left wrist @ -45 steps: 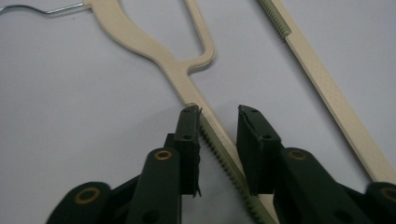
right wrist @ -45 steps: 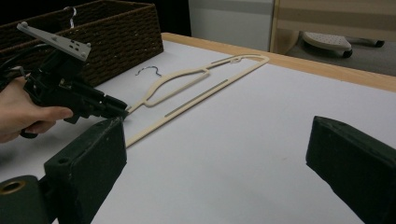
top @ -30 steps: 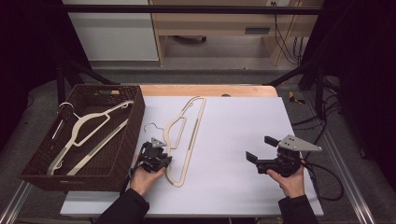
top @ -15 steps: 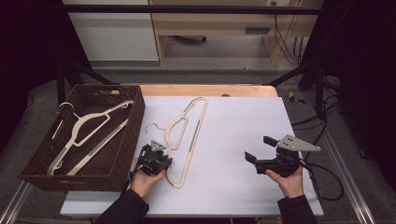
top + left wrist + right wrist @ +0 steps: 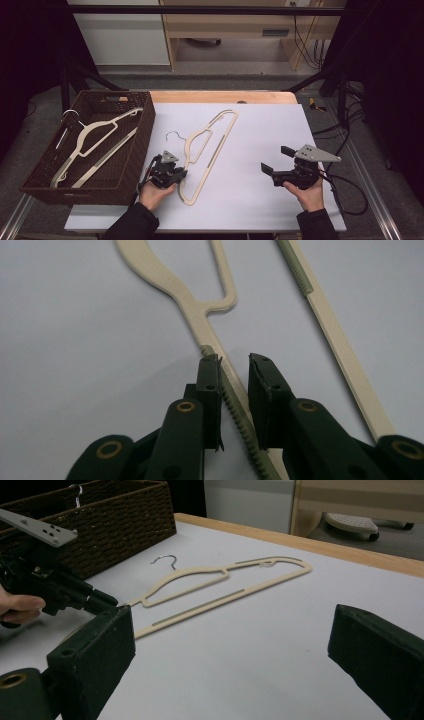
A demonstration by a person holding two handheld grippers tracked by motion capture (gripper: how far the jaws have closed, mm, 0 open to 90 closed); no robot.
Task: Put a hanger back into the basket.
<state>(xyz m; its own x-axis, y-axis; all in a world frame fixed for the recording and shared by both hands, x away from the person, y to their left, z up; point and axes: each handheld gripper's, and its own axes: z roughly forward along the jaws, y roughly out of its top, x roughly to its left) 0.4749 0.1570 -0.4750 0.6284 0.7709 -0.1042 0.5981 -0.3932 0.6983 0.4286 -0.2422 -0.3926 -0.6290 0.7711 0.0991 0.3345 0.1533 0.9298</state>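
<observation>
White tabletop (image 5: 250, 200) — left claw (image 5: 234, 371) closing round ribbed beige hanger (image 5: 175, 285).

Hangers, cream w/ metal hook: 2 total
On white table (image 5: 250, 150): 1 hanger (image 5: 210, 145)
In wicker basket (image 5: 145, 130): 1 hanger (image 5: 95, 142)
Wicker baskets, dark brown: 1
Handheld grippers: 2, left gripper (image 5: 172, 175), right gripper (image 5: 274, 161)
Hands: 2, one per gripper
</observation>
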